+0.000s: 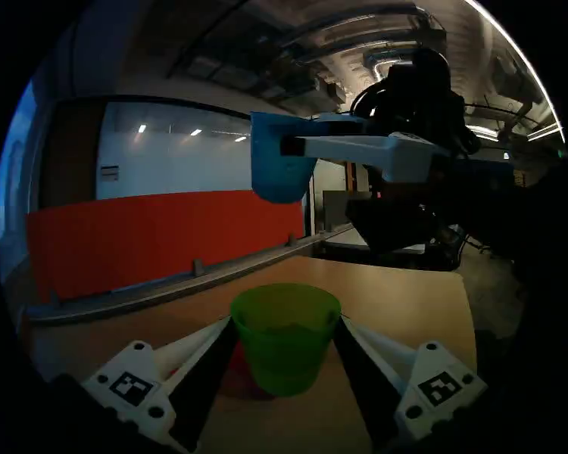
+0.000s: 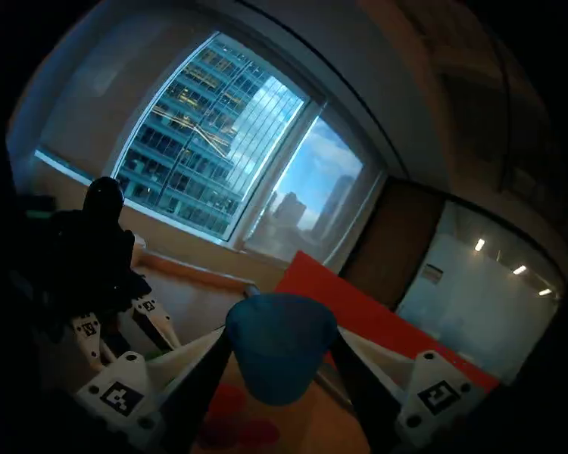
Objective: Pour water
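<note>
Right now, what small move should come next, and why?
Probably tip the blue cup toward the green cup: the right gripper holds it about upright, higher than the green cup, which the left gripper grips on the wooden table.

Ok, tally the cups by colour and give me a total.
Green cup: 1, between the fingers of the left gripper
Blue cup: 1, between the fingers of the right gripper
Total: 2 cups
The red shape low beside the green cup is too unclear to count as a cup.
</note>
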